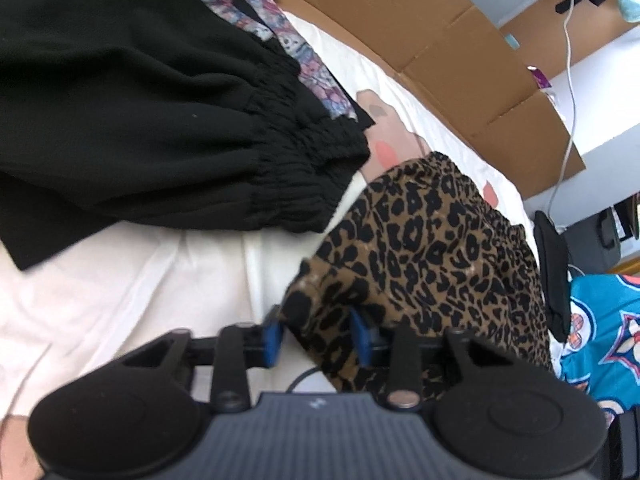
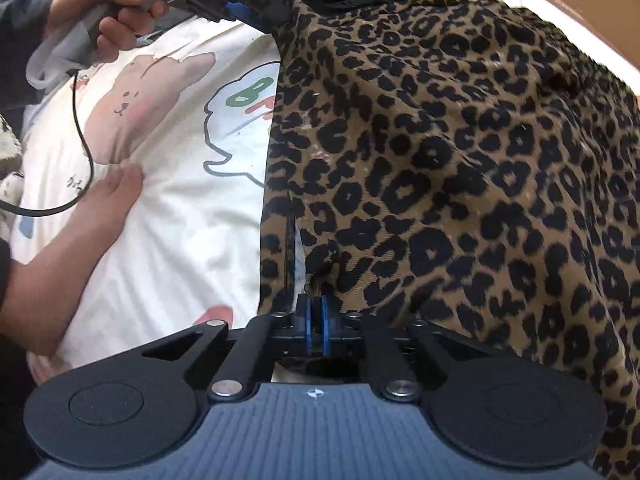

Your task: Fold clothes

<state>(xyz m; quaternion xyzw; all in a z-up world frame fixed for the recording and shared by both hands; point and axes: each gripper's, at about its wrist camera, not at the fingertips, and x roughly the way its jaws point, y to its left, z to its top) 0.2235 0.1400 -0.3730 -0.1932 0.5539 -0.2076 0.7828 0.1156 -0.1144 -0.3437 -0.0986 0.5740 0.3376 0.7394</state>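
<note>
Now both tongs grip the leopard skirt (image 2: 440, 160): right gripper (image 2: 316, 320) pinched tight on its edge, left gripper (image 1: 316, 336) clamping a thicker bunch; carrying the edge over evenly looks next.

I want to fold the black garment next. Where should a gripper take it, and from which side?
Best guess: grip the black garment at its gathered elastic band, coming in from the leopard cloth side. That bunched edge faces open sheet and stands thicker than the flat body, so fingers can likely pinch it without catching the patterned cloth behind.
</note>
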